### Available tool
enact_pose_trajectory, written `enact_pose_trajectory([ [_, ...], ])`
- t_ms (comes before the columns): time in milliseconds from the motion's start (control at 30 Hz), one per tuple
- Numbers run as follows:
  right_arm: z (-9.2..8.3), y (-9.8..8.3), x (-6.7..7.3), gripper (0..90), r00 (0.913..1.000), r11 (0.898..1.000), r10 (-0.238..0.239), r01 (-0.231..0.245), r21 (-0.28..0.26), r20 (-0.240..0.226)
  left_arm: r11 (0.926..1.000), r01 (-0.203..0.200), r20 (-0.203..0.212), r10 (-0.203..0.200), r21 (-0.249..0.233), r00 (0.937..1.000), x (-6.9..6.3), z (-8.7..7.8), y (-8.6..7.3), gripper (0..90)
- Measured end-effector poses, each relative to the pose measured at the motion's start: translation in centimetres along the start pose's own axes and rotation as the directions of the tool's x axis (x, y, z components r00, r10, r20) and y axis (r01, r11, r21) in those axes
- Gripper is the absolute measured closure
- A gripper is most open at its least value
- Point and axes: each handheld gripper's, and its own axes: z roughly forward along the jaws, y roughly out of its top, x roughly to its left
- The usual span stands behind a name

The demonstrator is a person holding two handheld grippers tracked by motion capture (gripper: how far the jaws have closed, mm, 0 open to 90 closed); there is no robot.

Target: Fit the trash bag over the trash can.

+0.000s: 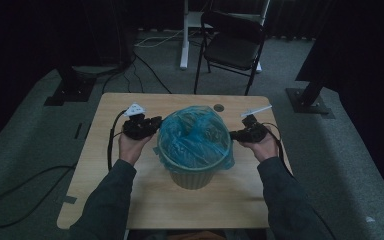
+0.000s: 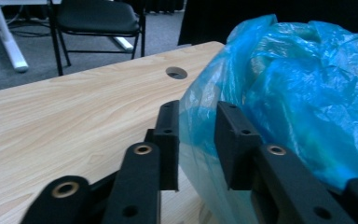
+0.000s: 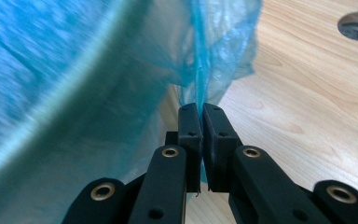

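A beige ribbed waste bin (image 1: pixel 192 177) stands mid-table, lined with a blue plastic bag (image 1: pixel 194 135) that drapes over its rim. At the bin's left side is my left gripper (image 1: pixel 156 126). In the left gripper view its jaws (image 2: pixel 196 109) stand apart, with a loose fold of the bag (image 2: pixel 307 93) hanging between them and the pads not pressing it. At the bin's right side my right gripper (image 1: pixel 234 135) is shut on the bag. The right gripper view shows its pads (image 3: pixel 199 108) pinching a thin edge of the blue film (image 3: pixel 223 42) just below the rim.
The wooden table (image 1: pixel 130 200) has a round cable hole (image 1: pixel 219 107) behind the bin. A black folding chair (image 1: pixel 232 45) and a white desk leg (image 1: pixel 184 40) stand beyond the far edge. Cables lie on the grey carpet at left.
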Motion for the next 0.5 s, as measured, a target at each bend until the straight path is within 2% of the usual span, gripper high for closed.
enact_pose_trajectory([
  [200, 0.3, 0.6, 0.7, 86.5, 0.9997, 1.000, -0.022, 0.022, 0.012, -0.004, 0.9999, 0.006, 0.019, -0.006, -0.013, 0.9998, 0.2, 0.3, 0.1, 63.4],
  [333, 0.5, 0.6, 0.7, 86.5, 0.9997, 1.000, -0.023, 0.023, 0.018, -0.006, 0.9998, 0.022, 0.021, -0.022, 0.001, 0.9995, 0.5, 0.6, 0.1, 61.0],
  [467, 0.7, 0.4, 0.7, 86.5, 0.9997, 0.999, -0.022, 0.022, 0.030, -0.005, 0.9978, 0.015, 0.004, -0.015, 0.064, 0.9999, 0.4, 1.7, -0.2, 74.2],
  [500, 0.7, 0.3, 0.6, 86.5, 0.9998, 0.999, -0.020, 0.021, 0.032, -0.004, 0.9974, 0.019, 0.002, -0.019, 0.069, 0.9998, 0.5, 1.9, -0.3, 80.0],
])
